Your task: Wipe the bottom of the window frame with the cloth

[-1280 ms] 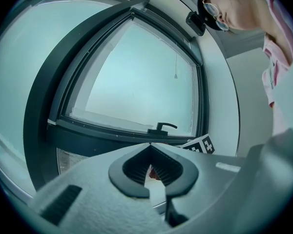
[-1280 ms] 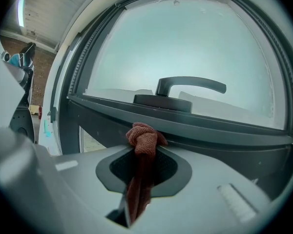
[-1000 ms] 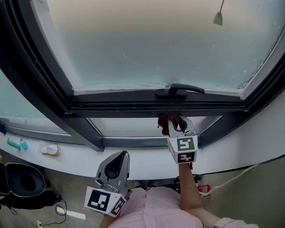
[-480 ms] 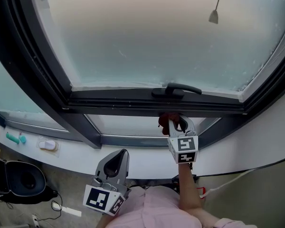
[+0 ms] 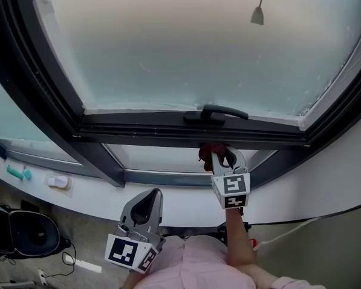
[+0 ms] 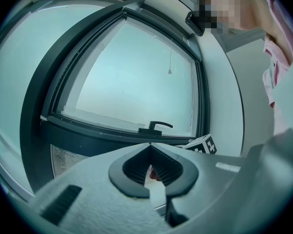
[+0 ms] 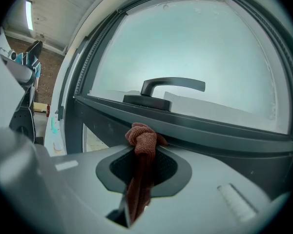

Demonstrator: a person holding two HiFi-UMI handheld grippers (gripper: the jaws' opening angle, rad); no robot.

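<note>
My right gripper (image 5: 218,155) is shut on a bunched reddish-brown cloth (image 7: 142,140); in the head view the cloth (image 5: 208,152) pokes past the jaw tips against the underside of the dark bottom rail of the window frame (image 5: 168,138). In the right gripper view the cloth touches that rail (image 7: 219,138) just below the black window handle (image 7: 161,89). My left gripper (image 5: 145,205) hangs lower left, away from the frame, jaws together with nothing between them; in its own view the left gripper (image 6: 150,152) points toward the window.
The window handle (image 5: 213,113) sits centred on the sash above the rail. A blind cord weight (image 5: 257,17) hangs before the frosted glass. A white sill (image 5: 78,191) runs below, holding a small white object (image 5: 58,181) and a teal item (image 5: 18,173). A dark round bin (image 5: 27,236) stands on the floor.
The head camera has shifted slightly, so the window and handle slid a little left in view. Both grippers stay where they were, and the cloth remains against the rail.
</note>
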